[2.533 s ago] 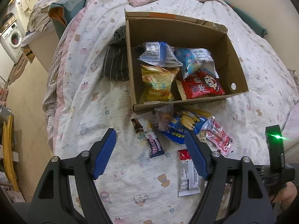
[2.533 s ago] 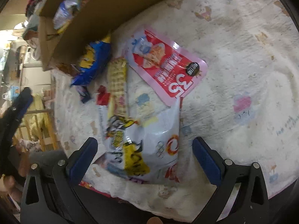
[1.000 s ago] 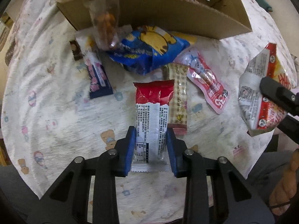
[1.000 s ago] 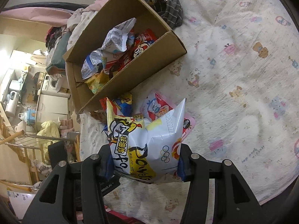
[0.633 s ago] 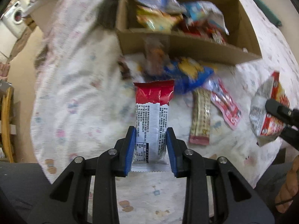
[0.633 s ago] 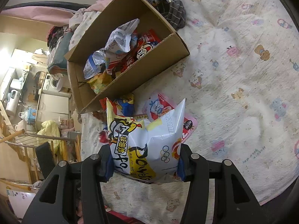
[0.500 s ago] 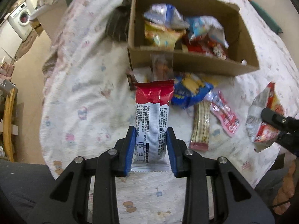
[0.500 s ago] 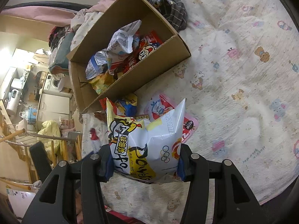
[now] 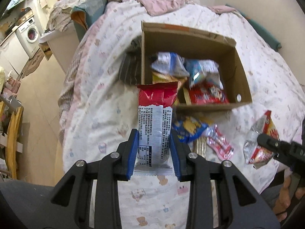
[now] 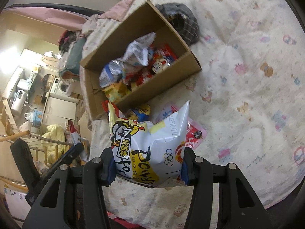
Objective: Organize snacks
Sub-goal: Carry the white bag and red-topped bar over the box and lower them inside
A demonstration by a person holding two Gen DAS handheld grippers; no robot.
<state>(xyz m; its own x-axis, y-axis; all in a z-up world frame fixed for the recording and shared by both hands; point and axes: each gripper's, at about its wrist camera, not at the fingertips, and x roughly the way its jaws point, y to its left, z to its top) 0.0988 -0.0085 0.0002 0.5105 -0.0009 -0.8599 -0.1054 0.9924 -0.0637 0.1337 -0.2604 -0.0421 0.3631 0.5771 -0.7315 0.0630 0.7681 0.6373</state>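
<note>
Left gripper (image 9: 154, 153) pinches a narrow red-and-white foil snack packet (image 9: 155, 122) at its lower end, blue pads pressed on both long edges. The packet is lifted off the bedding; red crimped top points toward the box, white back panel carries dense small print and a barcode block, not legible.

Right gripper (image 10: 147, 167) is clamped on a puffy white-and-yellow snack bag (image 10: 150, 143), jaws pressing both sides, bag clear of the bed. Readable on it: "Power's", Olympic rings, a black cartoon figure, Chinese characters on a yellow patch, and a printed date code starting "2025". In the left wrist view the same bag (image 9: 259, 139) shows its silver and red back at the right edge.

Open brown cardboard box (image 9: 242, 70) sits on the white cartoon-print bedsheet (image 9: 103, 103). Inside, piled loosely: a blue-and-white crumpled bag (image 9: 169, 64), a light-blue bag (image 9: 204, 70), a yellow bag (image 9: 164, 78) and a red packet with a cartoon face (image 9: 207, 95). Text on these is blurred.

On the sheet, just in front of the box's near wall: a blue bag with yellow cartoon art (image 9: 187, 128), a pink-and-red flat pouch (image 9: 221, 143) and a tan wafer-style bar (image 9: 200, 147), partly hidden.

A dark striped cloth (image 9: 129, 70) lies against the box's left wall.
</note>
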